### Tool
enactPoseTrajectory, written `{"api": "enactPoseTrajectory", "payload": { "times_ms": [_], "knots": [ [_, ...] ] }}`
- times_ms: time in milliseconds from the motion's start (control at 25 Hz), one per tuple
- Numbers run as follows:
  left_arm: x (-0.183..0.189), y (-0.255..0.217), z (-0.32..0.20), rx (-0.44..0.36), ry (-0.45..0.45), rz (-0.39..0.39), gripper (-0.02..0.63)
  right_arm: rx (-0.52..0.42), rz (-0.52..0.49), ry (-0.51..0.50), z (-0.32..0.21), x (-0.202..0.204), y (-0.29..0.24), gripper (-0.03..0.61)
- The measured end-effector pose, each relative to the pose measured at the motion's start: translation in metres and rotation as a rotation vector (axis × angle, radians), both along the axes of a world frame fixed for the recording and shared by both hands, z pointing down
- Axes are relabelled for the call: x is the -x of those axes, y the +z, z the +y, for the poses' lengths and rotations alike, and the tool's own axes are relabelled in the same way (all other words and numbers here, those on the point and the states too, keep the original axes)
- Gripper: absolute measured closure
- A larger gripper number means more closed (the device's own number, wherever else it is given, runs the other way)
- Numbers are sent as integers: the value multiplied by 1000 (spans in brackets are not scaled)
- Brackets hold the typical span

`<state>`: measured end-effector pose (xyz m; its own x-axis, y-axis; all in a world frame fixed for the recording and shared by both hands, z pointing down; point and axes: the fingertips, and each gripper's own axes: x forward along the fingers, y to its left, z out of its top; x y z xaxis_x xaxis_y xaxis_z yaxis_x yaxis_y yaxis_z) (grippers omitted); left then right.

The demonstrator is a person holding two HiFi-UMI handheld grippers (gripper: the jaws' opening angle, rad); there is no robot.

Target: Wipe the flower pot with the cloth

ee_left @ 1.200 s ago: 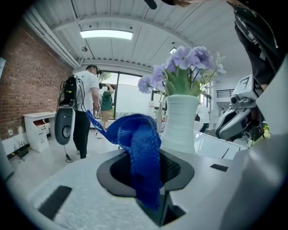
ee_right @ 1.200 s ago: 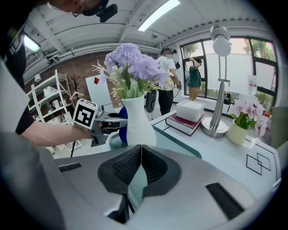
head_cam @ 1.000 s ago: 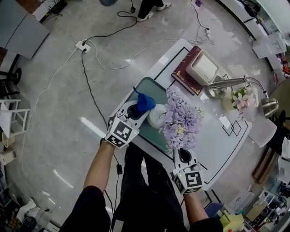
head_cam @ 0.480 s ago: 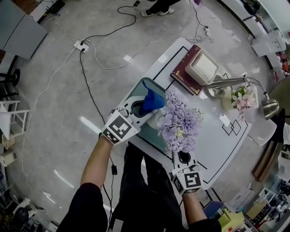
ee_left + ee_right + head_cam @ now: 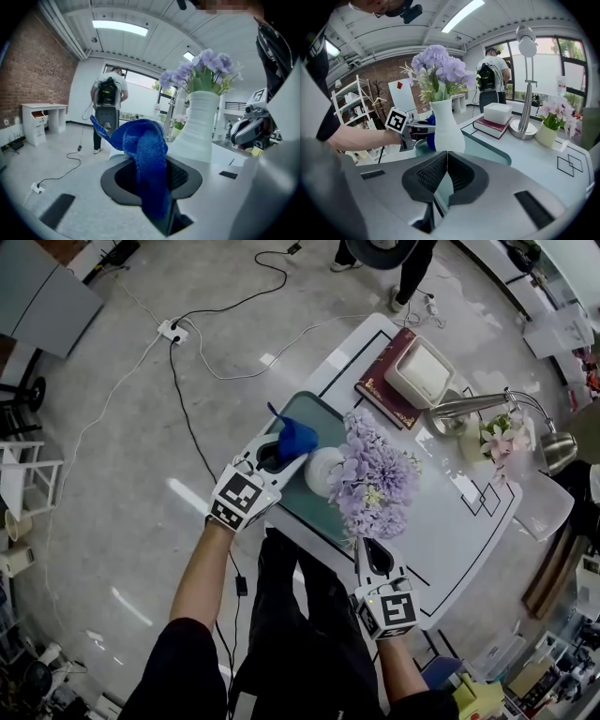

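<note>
Two grippers were held over the near edge of the worktop (image 5: pixel 442 532). The left gripper (image 5: pixel 279 452) was clenched on a blue cloth (image 5: pixel 294 437), which bunched up out of its jaws just beside the white flower pot (image 5: pixel 322 471); whether cloth and pot touched could not be told. The flower pot stood upright on a teal mat (image 5: pixel 311 416) that lay along the worktop's near edge, and purple flowers (image 5: pixel 373 486) spread from its mouth. The right gripper (image 5: pixel 374 554) hung at the near edge on the other side of the flower pot, its jaws pressed together with nothing between them. At the worktop's far left corner a white box (image 5: pixel 422 376) sat on a dark red book (image 5: pixel 378 399). A metal lamp (image 5: pixel 469 411) and a small pot of pink flowers (image 5: pixel 497 442) stood toward the far edge.
</note>
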<state>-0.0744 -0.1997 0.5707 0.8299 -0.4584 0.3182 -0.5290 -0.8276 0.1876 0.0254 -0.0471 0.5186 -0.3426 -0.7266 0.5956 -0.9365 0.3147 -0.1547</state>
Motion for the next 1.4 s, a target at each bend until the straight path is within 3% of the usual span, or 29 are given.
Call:
{"api": "enactPoseTrajectory", "payload": {
  "times_ms": [200,360,680,960,1080,1200,1400],
  "knots": [
    [25,-57,43,-104,-148,47,495,3,-21,-51,9,2,-2,569],
    [11,-87,83,-111,-203,97,495,-1,-22,-99,14,0,-2,569],
    [-27,-46,101,-80,-209,90,495,-23,-30,-116,26,-9,-11,569],
    [-26,0,108,74,-260,13,495,-16,-44,-84,44,-30,-9,569],
    [-32,-12,120,41,-254,2,495,-18,-59,-75,51,-35,-10,569],
    [-52,-38,131,-9,-248,39,495,-20,-77,-64,53,-42,-8,569],
    [-83,-64,124,-28,-361,90,495,-16,-103,-39,57,-59,-4,569]
  ]
}}
